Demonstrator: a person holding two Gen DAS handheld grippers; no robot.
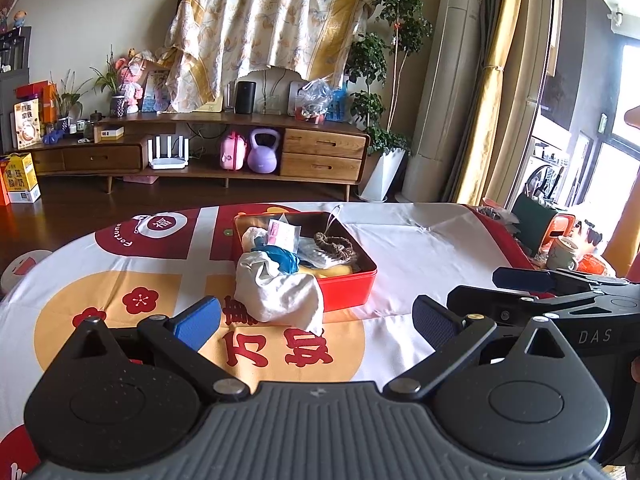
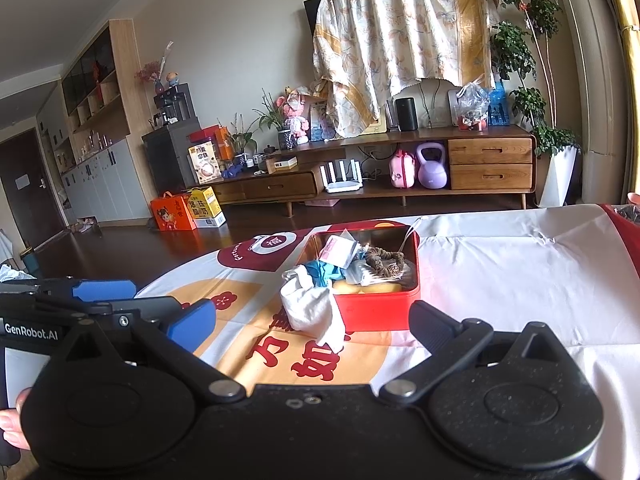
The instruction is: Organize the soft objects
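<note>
A red tin box (image 1: 352, 286) (image 2: 376, 310) sits on the table, filled with soft items: a blue cloth (image 1: 280, 258), a brown scrunchie (image 1: 336, 246) (image 2: 384, 261), a yellow item (image 1: 334, 272) (image 2: 368, 288) and a small packet (image 1: 282, 234) (image 2: 338, 250). A white cloth (image 1: 280, 292) (image 2: 312, 308) hangs over the box's near left corner onto the table. My left gripper (image 1: 316, 318) is open and empty, short of the box. My right gripper (image 2: 312, 320) is open and empty, also short of the box. Each gripper shows at the edge of the other's view.
The table has a white, red and orange printed cloth (image 1: 420, 240) (image 2: 500, 264). A mug (image 1: 562, 254) and clutter stand at its right end. A wooden TV cabinet (image 1: 320, 148) (image 2: 488, 160) stands beyond across the floor.
</note>
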